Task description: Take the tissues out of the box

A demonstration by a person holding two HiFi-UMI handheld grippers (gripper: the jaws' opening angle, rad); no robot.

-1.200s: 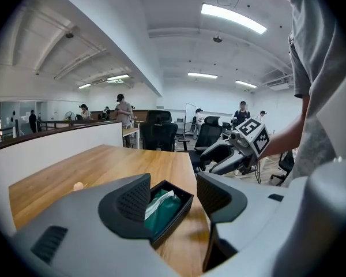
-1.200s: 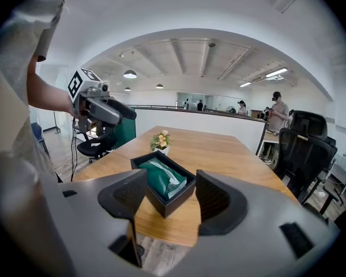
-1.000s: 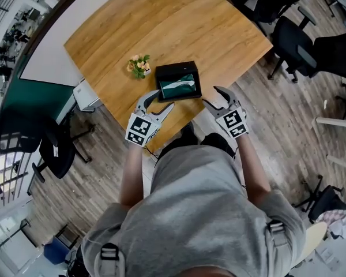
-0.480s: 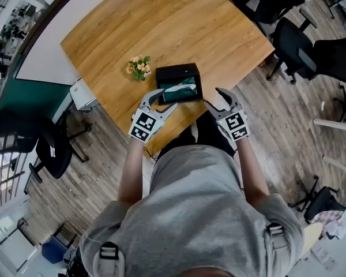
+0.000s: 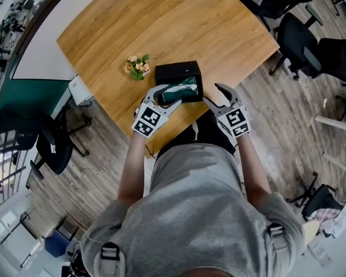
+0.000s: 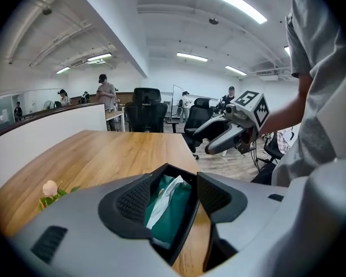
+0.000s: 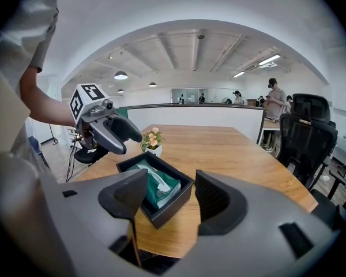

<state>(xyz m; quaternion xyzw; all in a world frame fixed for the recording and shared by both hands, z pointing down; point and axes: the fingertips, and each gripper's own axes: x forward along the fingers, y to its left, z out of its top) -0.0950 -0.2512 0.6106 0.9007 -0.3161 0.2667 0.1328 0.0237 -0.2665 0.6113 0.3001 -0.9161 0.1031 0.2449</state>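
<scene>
Item 1: box (image 5: 176, 70). Black, shallow, open-topped. It stood on the table (image 5: 161, 22) near the front edge, straight ahead of the person (image 5: 196, 212).

Item 2: tissues (image 5: 179, 91). A green pack with a white sheet puckered up from its slot. It lay inside the box, filled most of it and sat within the walls.

Item 3: left gripper (image 6: 173, 196). The claw was partly open, its pads (image 6: 132, 198) pressing on nothing. In the left gripper view the pack and part of the box's wall showed in the gap between the pads. In the head view the tips lay over the near-left part of the box. Whether a tip touched the pack could not be told.

Item 4: right gripper (image 7: 172, 196). The claw was wide, with nothing between its pads. It was held just beside the near-right corner of the box, at the table's front edge, and slanted down toward the box.

Item 5: flowers (image 5: 136, 66). Pink and cream blooms in a small white pot. They stood on the table just left of the box, apart from it.

Item 6: table. Pale wood grain with a curved outline, and a white panel (image 5: 37, 51) along its far-left side.

Item 7: chairs (image 5: 300, 39). Black office chairs on the plank floor, right of the table and well apart from the box.

Item 8: person. Grey shirt and bare forearms, one gripper in each hand.
</scene>
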